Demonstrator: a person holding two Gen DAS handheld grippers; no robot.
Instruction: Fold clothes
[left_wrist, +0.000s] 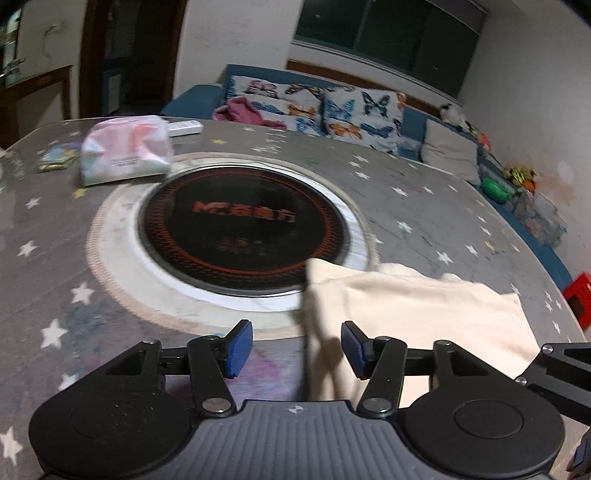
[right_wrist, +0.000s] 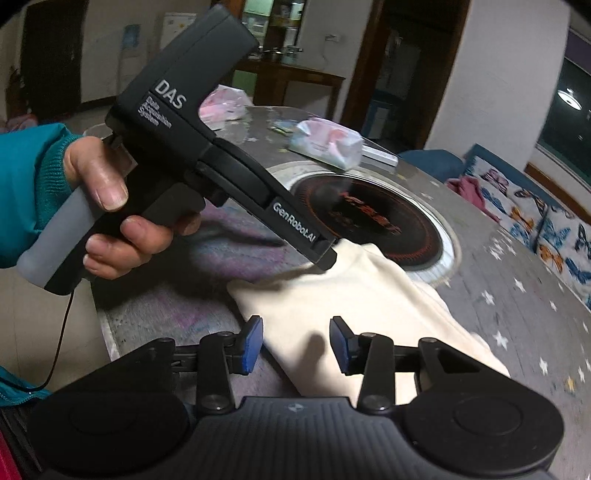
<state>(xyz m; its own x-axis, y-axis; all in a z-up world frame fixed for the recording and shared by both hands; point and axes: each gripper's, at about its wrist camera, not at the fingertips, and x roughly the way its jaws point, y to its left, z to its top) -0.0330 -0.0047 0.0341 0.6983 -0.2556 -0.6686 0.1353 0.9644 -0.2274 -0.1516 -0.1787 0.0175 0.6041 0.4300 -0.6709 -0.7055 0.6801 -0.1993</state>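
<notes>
A cream garment (left_wrist: 413, 314) lies folded on the grey star-patterned table; it also shows in the right wrist view (right_wrist: 351, 295). My left gripper (left_wrist: 297, 349) is open, its blue pads (left_wrist: 240, 349) spread just above the garment's left edge, holding nothing. My right gripper (right_wrist: 297, 345) is open above the garment's near edge, empty. The left gripper's black body (right_wrist: 221, 155), held in a hand with a teal sleeve, shows in the right wrist view with its tip over the garment's far corner.
A round black hotplate (left_wrist: 243, 229) sits in the table's middle, partly under the garment's corner. A pink-and-white tissue pack (left_wrist: 125, 151), a white remote (left_wrist: 184, 128) and a small packet (left_wrist: 59, 157) lie at the far side. A blue sofa with butterfly cushions (left_wrist: 332, 110) stands behind.
</notes>
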